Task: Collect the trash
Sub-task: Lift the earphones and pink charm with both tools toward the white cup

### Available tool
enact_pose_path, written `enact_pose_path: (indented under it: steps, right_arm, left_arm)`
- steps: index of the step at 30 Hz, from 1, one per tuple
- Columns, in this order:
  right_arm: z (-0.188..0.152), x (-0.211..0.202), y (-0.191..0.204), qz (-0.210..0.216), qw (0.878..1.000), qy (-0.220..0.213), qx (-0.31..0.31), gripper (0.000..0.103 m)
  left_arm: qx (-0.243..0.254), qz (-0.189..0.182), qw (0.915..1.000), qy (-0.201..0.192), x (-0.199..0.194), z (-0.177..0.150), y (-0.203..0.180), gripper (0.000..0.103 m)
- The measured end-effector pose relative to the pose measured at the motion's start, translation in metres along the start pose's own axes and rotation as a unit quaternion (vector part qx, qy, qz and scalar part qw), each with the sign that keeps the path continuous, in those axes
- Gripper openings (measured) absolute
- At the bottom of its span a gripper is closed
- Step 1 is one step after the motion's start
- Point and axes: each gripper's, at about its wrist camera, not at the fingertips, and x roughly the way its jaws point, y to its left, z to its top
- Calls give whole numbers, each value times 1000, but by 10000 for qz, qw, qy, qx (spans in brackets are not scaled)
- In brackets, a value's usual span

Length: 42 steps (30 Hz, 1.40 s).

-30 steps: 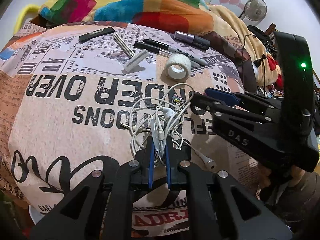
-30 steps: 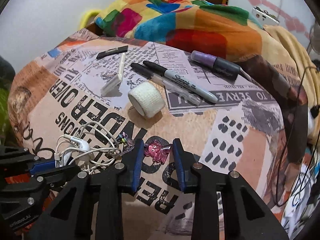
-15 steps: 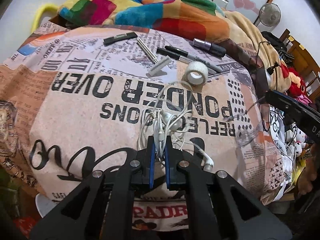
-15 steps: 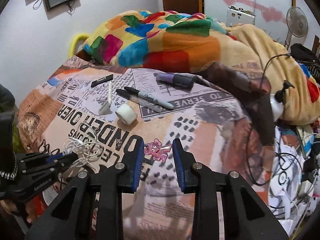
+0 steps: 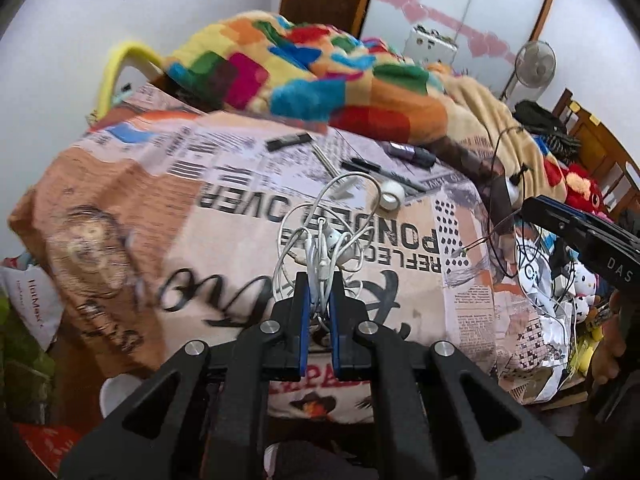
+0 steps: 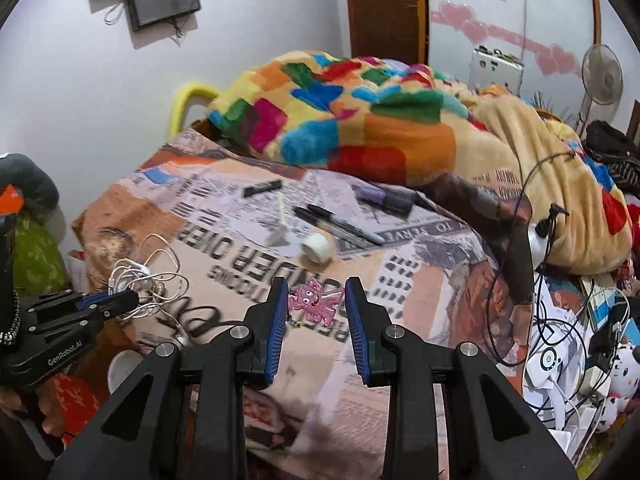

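My left gripper (image 5: 319, 280) is shut on a tangle of white earphone cables (image 5: 326, 236), held up above the newsprint-patterned bed cover (image 5: 224, 208); it also shows in the right wrist view (image 6: 132, 300) with the earphone cables (image 6: 140, 280). My right gripper (image 6: 316, 286) is shut on a small pink plastic charm (image 6: 314, 300), held in the air above the cover's front edge. On the cover lie a white tape roll (image 6: 318, 247), a black marker (image 6: 340, 224), a purple marker (image 6: 386, 198), a white razor (image 6: 280, 226) and a black bar (image 6: 262, 188).
A colourful patchwork blanket (image 6: 340, 116) and a tan blanket (image 6: 560, 200) are heaped at the back. Black cables (image 6: 532, 240), papers and soft toys (image 6: 624, 368) clutter the floor at right. A fan (image 6: 602, 76) stands at back right. A white cup (image 5: 120, 396) sits below left.
Both grippers have risen and pulled back from the bed, the left carrying the earphone cables, the right carrying the pink charm. The items on the cover look smaller and farther away.
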Motion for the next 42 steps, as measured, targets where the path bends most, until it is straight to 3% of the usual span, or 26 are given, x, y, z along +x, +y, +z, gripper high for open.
enact_pose_path:
  steps: [12, 24, 32, 42]
  right_arm:
    - [-6, -48, 90, 420, 9973, -290, -537, 27]
    - [-25, -48, 196, 1006, 9879, -141, -1171, 27]
    - [-46, -35, 270, 1446, 9768, 114, -1578, 27]
    - [-79, -2, 347, 1832, 9598, 740, -1994, 27]
  left_arm:
    - [-408, 465, 9971, -447, -99, -41, 69, 7]
    - [-1124, 918, 9869, -709, -173, -90, 162, 7]
    - [-1456, 1260, 9799, -529, -194, -134, 215, 7]
    - [-1910, 1416, 9713, 4, -176, -190, 266, 7]
